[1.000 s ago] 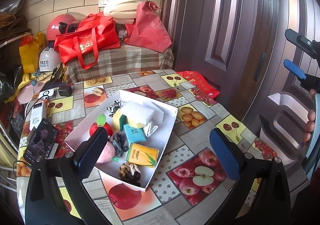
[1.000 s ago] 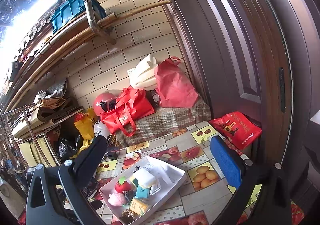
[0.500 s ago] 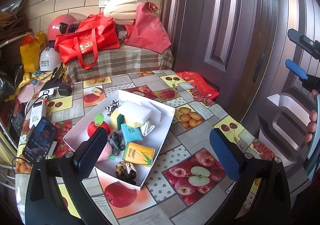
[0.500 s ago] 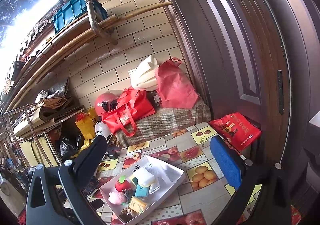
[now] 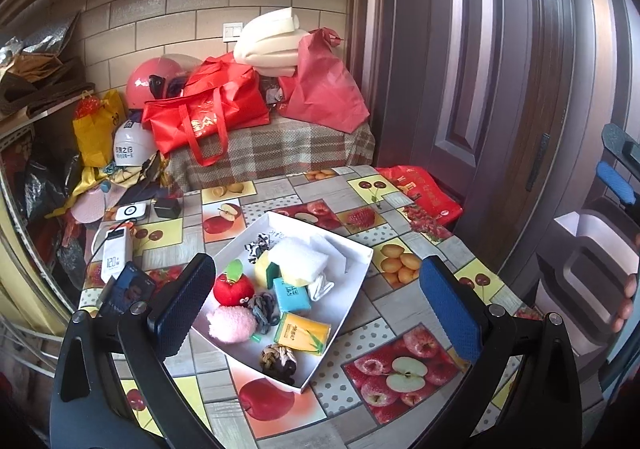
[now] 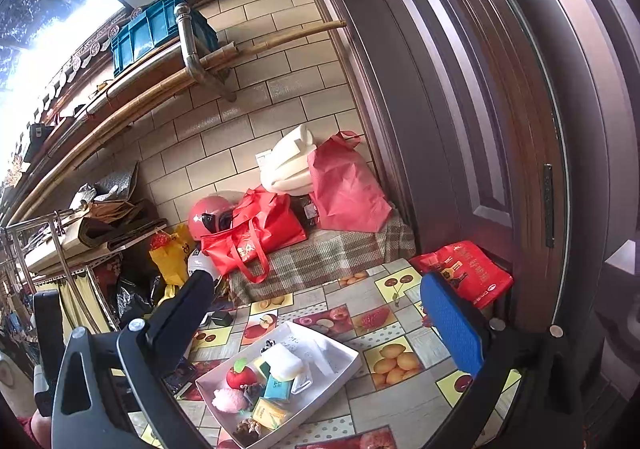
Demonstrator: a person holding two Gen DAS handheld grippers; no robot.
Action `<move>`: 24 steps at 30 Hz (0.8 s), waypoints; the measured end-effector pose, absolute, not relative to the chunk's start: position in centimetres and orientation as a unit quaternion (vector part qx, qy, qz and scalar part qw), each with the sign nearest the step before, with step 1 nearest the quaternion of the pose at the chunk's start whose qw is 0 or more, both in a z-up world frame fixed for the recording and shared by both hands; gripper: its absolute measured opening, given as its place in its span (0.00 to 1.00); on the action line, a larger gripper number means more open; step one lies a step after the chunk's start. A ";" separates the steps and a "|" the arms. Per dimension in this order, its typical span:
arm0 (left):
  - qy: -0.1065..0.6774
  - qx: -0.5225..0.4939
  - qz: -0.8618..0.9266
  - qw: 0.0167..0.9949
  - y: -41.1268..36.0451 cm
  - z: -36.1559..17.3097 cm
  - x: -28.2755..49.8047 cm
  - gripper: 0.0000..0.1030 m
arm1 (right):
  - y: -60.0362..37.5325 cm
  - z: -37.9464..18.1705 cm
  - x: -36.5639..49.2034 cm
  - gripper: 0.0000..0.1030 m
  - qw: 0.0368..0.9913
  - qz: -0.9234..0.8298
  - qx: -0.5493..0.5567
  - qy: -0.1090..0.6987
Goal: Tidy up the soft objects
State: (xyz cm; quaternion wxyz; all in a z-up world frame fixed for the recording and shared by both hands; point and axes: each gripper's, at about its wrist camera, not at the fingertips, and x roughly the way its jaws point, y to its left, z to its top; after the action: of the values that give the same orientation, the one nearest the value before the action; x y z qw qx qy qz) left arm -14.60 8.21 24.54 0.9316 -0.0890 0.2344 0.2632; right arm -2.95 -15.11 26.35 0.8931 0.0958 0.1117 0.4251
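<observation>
Both grippers, left gripper point(image 5: 314, 299) and right gripper point(image 6: 316, 323), hang wide apart, empty, above the white tray point(image 5: 362, 267); nothing picked yet, so next is dropping onto 1 soft toy.

Left gripper point(image 5: 316, 301) open above white tray point(image 5: 362, 261) holding plush apple point(image 5: 233, 290), sponge point(image 5: 297, 261), tissue packs point(image 5: 292, 297).
</observation>
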 end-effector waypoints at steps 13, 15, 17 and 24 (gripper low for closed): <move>0.265 -0.111 0.367 0.884 7.6 24.4 -15.3 1.00 | -15.5 26.7 -3.0 1.00 0.924 0.359 0.078 0.110; 0.278 -0.119 0.372 0.878 7.7 24.0 -15.2 1.00 | -15.5 26.4 -2.8 1.00 0.922 0.359 0.081 0.117; 0.287 -0.125 0.378 0.871 7.7 23.7 -15.1 1.00 | -15.6 26.1 -2.5 1.00 0.918 0.365 0.086 0.128; 0.299 -0.107 0.389 0.865 7.1 23.4 -14.7 1.00 | -15.7 25.7 -2.6 1.00 0.909 0.383 0.095 0.134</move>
State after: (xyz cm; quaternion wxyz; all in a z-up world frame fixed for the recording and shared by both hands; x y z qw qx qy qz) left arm -14.72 7.09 23.42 0.8646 -0.1067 0.2993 0.3892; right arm -2.60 -15.74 25.66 0.9090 0.0953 0.1338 0.3830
